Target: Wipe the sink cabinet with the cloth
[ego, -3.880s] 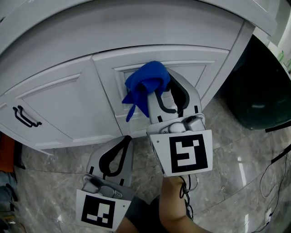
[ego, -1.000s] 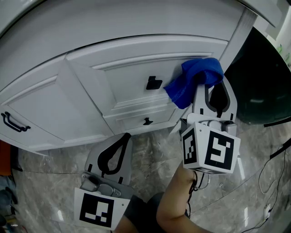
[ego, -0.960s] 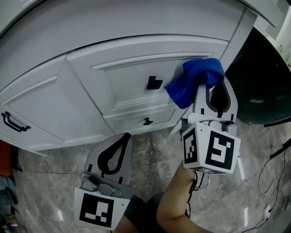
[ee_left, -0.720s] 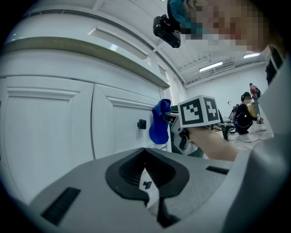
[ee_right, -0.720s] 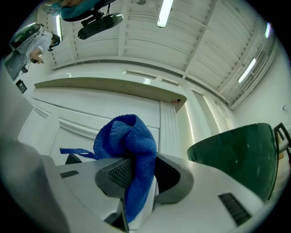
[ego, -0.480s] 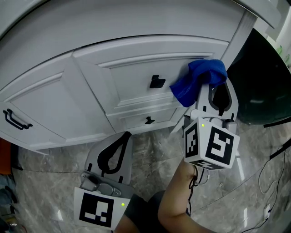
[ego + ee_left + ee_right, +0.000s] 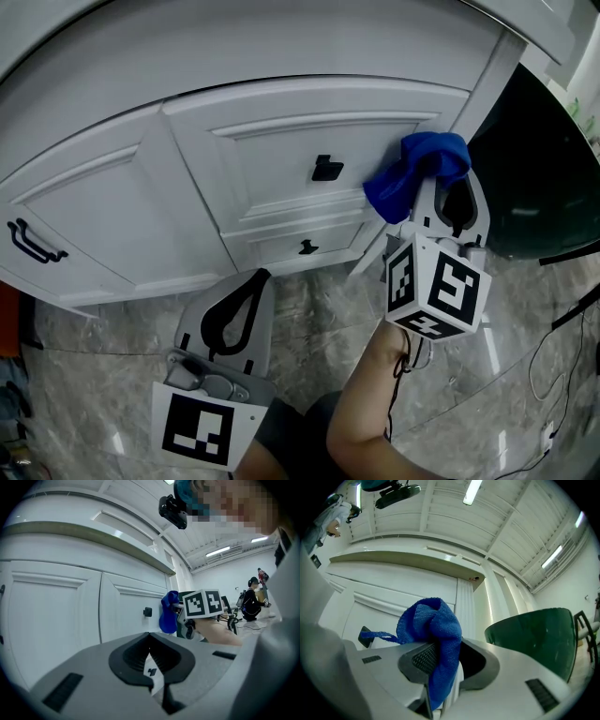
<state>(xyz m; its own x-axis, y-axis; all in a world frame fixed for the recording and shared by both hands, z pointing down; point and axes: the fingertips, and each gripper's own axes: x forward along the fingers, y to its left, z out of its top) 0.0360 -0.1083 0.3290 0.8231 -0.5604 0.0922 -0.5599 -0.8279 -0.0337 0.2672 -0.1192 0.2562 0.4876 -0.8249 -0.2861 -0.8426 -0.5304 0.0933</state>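
**Right gripper clamped on the blue cloth at the cabinet's right edge**

Right gripper [image 7: 439,192] [image 7: 440,648] has its jaws pinched tight on a blue cloth [image 7: 417,169] [image 7: 433,620]. The fabric bulges out above the fingertips and one fold hangs down between the black pads. The cloth sits up at the front of the white sink cabinet [image 7: 272,155], by the right edge of the right-hand door and beside the corner post. I can't say for sure from here that it presses on the paint. A square black knob [image 7: 326,169] is on the door just left of the cloth, and a smaller black knob [image 7: 304,247] sits lower on the same door. A black bar handle [image 7: 36,242] is far off on the left door.

Left gripper [image 7: 258,281] [image 7: 150,641] hangs low over the marble floor [image 7: 103,375], well apart from the cabinet, with its jaws drawn together and nothing between them. To the right of the cabinet stands a dark green bin [image 7: 539,169] [image 7: 534,630].
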